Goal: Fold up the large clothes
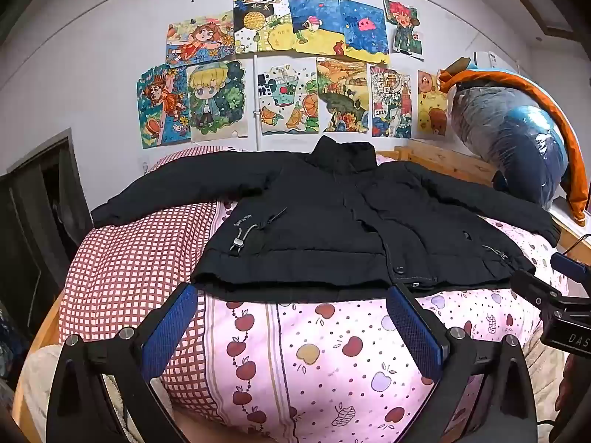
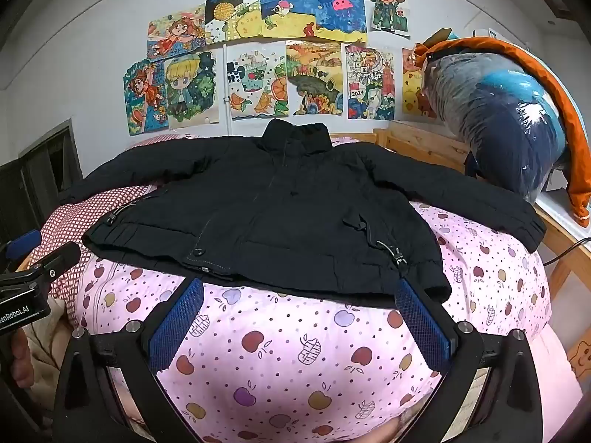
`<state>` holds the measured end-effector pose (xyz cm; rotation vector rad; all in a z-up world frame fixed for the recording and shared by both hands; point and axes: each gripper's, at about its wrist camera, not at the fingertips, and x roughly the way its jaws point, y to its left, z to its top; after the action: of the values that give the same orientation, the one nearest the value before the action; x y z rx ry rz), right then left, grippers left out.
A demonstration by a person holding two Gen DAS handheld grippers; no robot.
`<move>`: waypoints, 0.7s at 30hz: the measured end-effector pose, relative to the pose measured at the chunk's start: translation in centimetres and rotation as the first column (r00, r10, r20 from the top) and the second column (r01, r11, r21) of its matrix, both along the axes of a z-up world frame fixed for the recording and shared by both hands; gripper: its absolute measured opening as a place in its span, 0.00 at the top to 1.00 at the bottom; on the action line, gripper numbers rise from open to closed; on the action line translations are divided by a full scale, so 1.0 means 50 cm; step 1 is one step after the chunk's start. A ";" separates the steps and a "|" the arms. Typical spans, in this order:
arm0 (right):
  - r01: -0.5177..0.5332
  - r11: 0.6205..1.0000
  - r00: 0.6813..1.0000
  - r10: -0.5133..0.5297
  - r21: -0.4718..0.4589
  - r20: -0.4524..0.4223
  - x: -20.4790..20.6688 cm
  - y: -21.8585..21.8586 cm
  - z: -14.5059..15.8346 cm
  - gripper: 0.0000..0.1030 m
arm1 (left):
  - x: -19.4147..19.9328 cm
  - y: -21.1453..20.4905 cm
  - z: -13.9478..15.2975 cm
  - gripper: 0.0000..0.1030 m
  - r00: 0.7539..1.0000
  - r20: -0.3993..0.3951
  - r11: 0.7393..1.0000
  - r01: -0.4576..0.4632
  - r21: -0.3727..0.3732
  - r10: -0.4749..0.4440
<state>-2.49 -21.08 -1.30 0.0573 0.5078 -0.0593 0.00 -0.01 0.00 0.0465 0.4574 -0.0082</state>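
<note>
**Jacket spread flat, both grippers wide and empty**

Checked bedding (image 1: 129,258) in red and white covers the left part of the bed, meeting a pink quilt (image 1: 332,350) printed with apples. On these lies the black jacket (image 1: 332,214), front up, collar toward the wall, both sleeves stretched out to the sides and its hem nearest the cameras. The left gripper (image 1: 293,291) hovers just short of that hem, jaws spread wide with nothing between the blue pads (image 1: 173,328). To its right, the right gripper (image 2: 299,288) sits likewise at the hem, jaws fully apart and empty, over the pink quilt. Above the collar, coloured drawings (image 1: 295,66) are stuck across the white wall (image 1: 92,55). Farthest right, a wooden bed frame (image 1: 443,162) carries a plastic-wrapped blue bundle (image 1: 509,125) with an orange cloth (image 1: 569,140) draped over it.
</note>
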 end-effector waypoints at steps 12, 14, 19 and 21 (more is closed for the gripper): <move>0.000 1.000 1.000 0.000 0.003 0.001 -0.001 0.000 -0.004 0.01 | 0.000 0.000 0.000 0.00 1.000 0.001 1.000 0.000 -0.001 0.000; 0.000 1.000 1.000 0.000 0.004 0.001 0.000 0.001 -0.005 0.01 | 0.000 0.000 0.000 0.00 1.000 0.001 1.000 0.001 0.000 -0.001; 0.000 1.000 1.000 0.000 0.004 0.001 -0.001 0.002 -0.007 0.01 | 0.000 0.000 0.000 0.00 1.000 0.001 1.000 0.000 0.000 0.000; 0.000 1.000 1.000 0.000 0.005 0.001 -0.001 0.003 -0.008 0.01 | 0.000 0.000 0.000 0.00 1.000 0.001 1.000 0.000 -0.001 0.000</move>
<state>-2.55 -20.93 -1.68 0.0621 0.5073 -0.0580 0.00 0.00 0.00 0.0459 0.4564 -0.0082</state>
